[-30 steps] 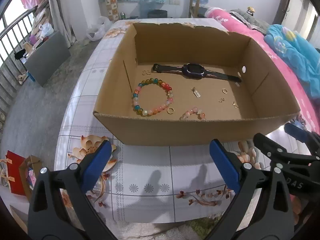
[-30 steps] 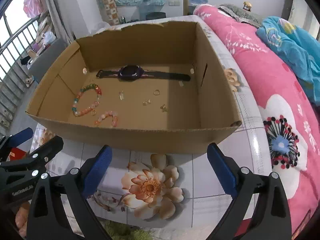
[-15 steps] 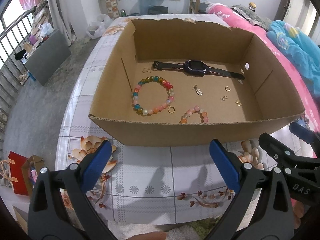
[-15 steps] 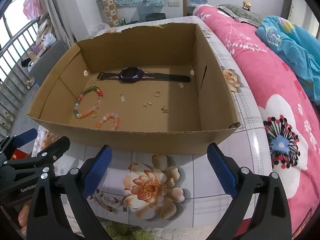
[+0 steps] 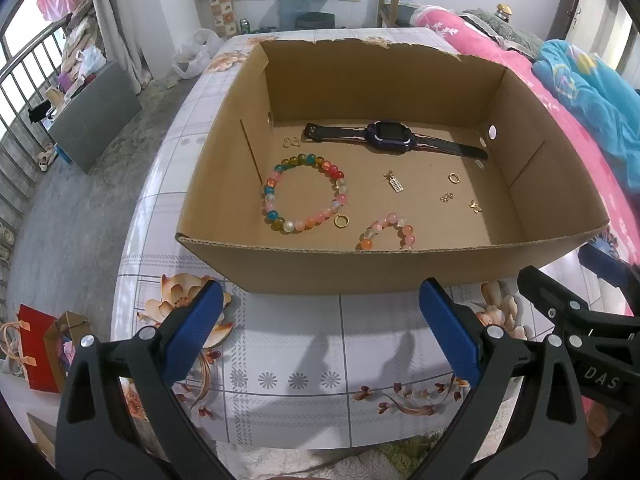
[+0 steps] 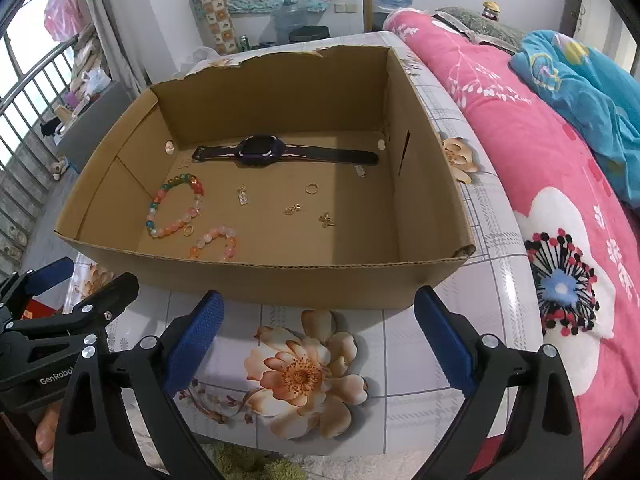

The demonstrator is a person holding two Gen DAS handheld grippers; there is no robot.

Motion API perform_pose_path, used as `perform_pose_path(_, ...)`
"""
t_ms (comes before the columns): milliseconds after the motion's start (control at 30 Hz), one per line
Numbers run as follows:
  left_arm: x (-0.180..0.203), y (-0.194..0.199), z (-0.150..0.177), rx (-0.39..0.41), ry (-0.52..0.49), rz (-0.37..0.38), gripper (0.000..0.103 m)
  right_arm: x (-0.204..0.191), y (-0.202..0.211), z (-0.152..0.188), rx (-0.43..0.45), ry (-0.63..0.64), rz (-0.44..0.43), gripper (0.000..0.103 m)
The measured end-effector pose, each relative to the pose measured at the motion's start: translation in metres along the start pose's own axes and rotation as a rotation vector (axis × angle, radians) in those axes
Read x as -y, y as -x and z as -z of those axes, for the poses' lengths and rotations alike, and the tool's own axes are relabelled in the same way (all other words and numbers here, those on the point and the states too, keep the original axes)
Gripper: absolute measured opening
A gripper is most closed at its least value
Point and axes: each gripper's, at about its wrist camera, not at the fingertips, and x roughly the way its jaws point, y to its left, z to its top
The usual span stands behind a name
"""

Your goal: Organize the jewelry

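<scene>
An open cardboard box (image 5: 224, 188) (image 6: 424, 200) stands on the floral table. Inside lie a black watch (image 5: 390, 136) (image 6: 262, 150), a large multicoloured bead bracelet (image 5: 276, 216) (image 6: 160, 216), a small pink bead bracelet (image 5: 370, 234) (image 6: 212, 236), gold rings (image 5: 342, 221) (image 5: 454, 177) (image 6: 312, 188), a rectangular charm (image 5: 396, 184) (image 6: 243, 197) and small gold earrings (image 5: 446, 197) (image 6: 327, 220). My left gripper (image 5: 324, 328) is open and empty, in front of the box's near wall. My right gripper (image 6: 320, 330) is open and empty, also before the near wall.
The table (image 5: 296, 364) has a floral tiled cover. A pink and blue quilted bed (image 6: 560, 184) lies along the right. Grey floor, a railing and a dark cabinet (image 5: 96, 116) are at the left. Red gift bags (image 5: 36, 344) sit below the table's left edge.
Both grippers have risen and tilted a little, so the box floor shows more fully. The jewelry has not moved. Both grippers stay open.
</scene>
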Motion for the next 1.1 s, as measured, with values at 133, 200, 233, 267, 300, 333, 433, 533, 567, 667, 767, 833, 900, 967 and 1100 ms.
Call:
perform_pose_path(133,0.0001,-0.0003,-0.0002,-0.001,0.0,-0.001,0.095,0.0004,0.0,0.0001,-0.001,0.0,0.0,0.093)
perform_pose_path(200,0.0,-0.0001,-0.0002,-0.003,0.001,0.001,0.095,0.0007,0.0,0.0006,-0.003,0.0,0.0,0.093)
perform_pose_path(233,0.0,0.0001,-0.0003,-0.003,0.002,0.001,0.095,0.0011,0.0,0.0009,-0.003,0.0,0.001,0.093)
perform_pose_path(267,-0.0001,0.0,-0.0003,-0.002,0.002,0.0,0.095,0.0011,0.0002,0.0009,-0.002,0.0,0.001,0.093)
perform_pose_path(300,-0.0001,-0.0001,-0.0003,-0.002,0.002,0.0,0.095,0.001,0.0001,0.0007,-0.002,-0.001,0.0,0.093)
perform_pose_path(333,-0.0002,0.0001,-0.0004,-0.001,0.001,-0.001,0.095,0.001,0.0001,0.001,0.0,0.0,0.0,0.093)
perform_pose_path(433,-0.0005,0.0005,-0.0006,0.0,0.0,-0.003,0.095,0.0016,-0.0001,0.0012,0.0,-0.001,0.001,0.093)
perform_pose_path(533,-0.0005,0.0004,-0.0008,0.0,0.0,-0.003,0.095,0.0015,0.0,0.0007,-0.001,-0.001,0.001,0.093)
perform_pose_path(567,-0.0003,0.0005,-0.0008,0.0,0.001,-0.003,0.095,0.0014,0.0001,0.0006,0.0,-0.001,0.001,0.093)
perform_pose_path(667,-0.0002,0.0006,-0.0008,0.0,0.001,-0.003,0.095,0.0018,-0.0001,0.0006,0.0,-0.001,0.001,0.093)
perform_pose_path(767,-0.0001,0.0006,-0.0009,0.001,0.0,-0.004,0.095,0.0018,-0.0003,0.0005,-0.001,-0.001,0.0,0.093)
perform_pose_path(833,-0.0006,0.0005,-0.0011,-0.001,0.001,-0.003,0.095,0.0016,-0.0005,0.0006,-0.001,-0.001,0.0,0.093)
perform_pose_path(900,0.0002,0.0005,-0.0009,0.0,0.0,-0.004,0.095,0.0012,-0.0006,0.0002,-0.001,0.0,0.0,0.093)
perform_pose_path(967,0.0002,0.0004,-0.001,-0.001,0.0,-0.005,0.095,0.0015,-0.0011,0.0003,-0.004,-0.001,0.0,0.093)
perform_pose_path(1100,-0.0007,-0.0002,-0.0022,-0.005,-0.001,-0.005,0.095,0.0027,-0.0011,0.0,-0.007,-0.004,0.002,0.093)
